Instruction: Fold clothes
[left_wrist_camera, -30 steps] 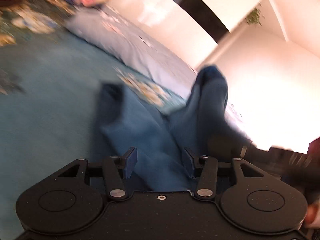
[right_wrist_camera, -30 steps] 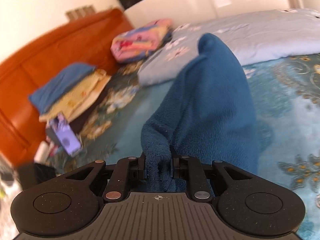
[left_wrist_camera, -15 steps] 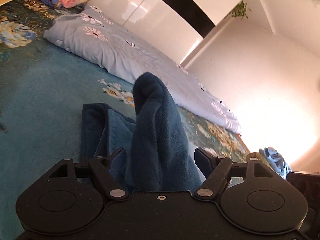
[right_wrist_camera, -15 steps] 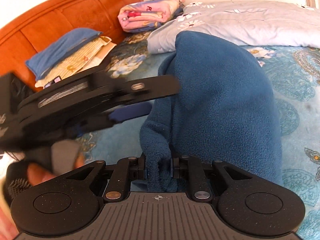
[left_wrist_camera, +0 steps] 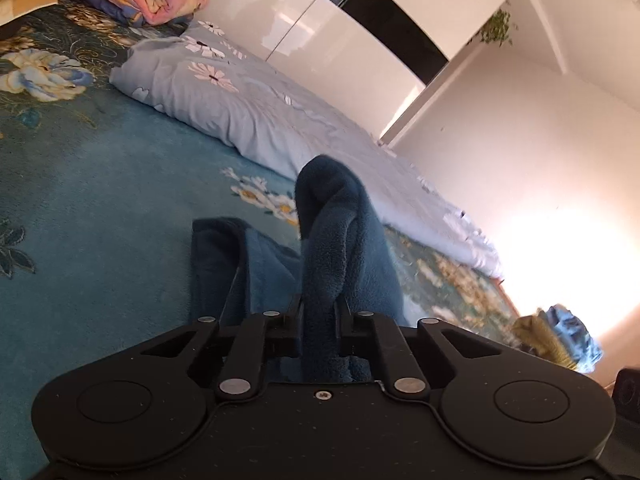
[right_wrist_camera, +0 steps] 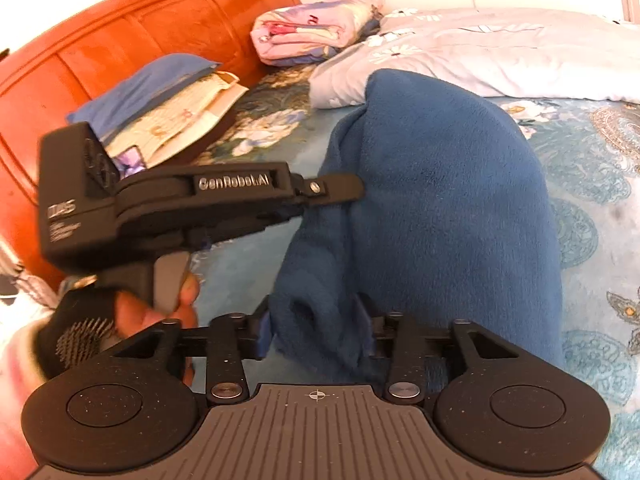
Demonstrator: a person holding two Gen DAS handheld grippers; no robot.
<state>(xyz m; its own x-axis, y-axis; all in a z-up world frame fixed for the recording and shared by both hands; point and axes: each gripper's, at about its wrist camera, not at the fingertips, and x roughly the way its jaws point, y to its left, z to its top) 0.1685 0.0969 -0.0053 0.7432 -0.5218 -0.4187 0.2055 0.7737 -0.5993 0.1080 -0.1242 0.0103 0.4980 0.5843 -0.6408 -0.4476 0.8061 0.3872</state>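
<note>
1. Handing over: left tool [left_wrist_camera: 320,312] having just been closing, now clamping the blue fleece garment [left_wrist_camera: 340,248].
2. Right tool [right_wrist_camera: 316,326] just opening, fleece loose between.
3. Garment bunched above the bed [left_wrist_camera: 100,200]; folding barely begun.

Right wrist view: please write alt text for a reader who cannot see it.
The right gripper stands open around a bunched edge of a dark blue fleece garment on a teal floral bedspread, its jaws having just opened. The left gripper reaches in from the left and clamps the fleece higher up.
</note>
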